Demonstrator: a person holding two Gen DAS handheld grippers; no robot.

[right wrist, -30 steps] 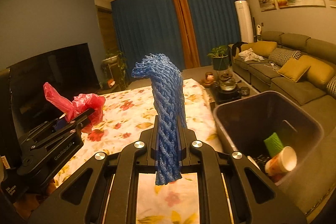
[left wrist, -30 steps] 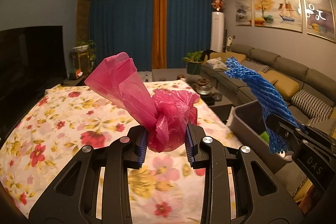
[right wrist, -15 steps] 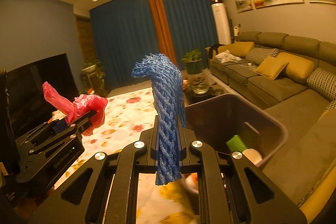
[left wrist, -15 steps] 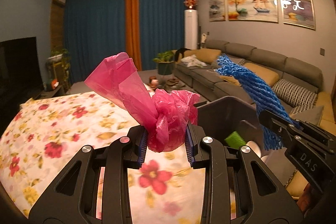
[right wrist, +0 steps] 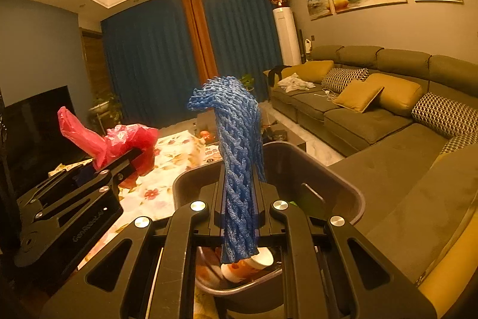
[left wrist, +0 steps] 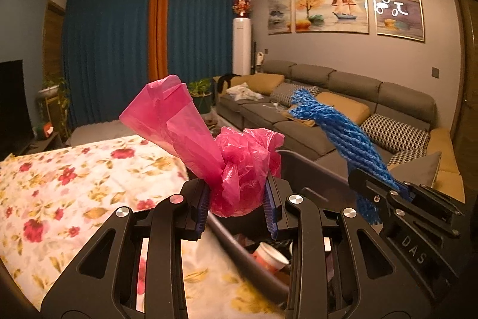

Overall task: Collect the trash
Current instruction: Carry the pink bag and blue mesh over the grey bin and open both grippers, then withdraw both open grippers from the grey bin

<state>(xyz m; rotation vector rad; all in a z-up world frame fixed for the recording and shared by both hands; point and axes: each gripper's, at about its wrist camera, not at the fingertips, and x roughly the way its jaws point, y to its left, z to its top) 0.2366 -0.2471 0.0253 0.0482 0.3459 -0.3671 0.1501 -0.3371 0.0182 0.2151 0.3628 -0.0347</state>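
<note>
The right view shows the whole bin (right wrist: 343, 193) with a cup (right wrist: 254, 262) and a green scrap inside, directly under the right tool (right wrist: 239, 214); the left view shows only the bin's near rim and far wall past the floral surface (left wrist: 74, 184), plus the cup. The left tool (left wrist: 236, 205) clamps a knotted pink bag (left wrist: 233, 169) over that rim, angled slightly down. Just beside it, the right tool, nearly closed, pinches a blue net (right wrist: 239, 169) upright, its end dangling over the bin.
</note>
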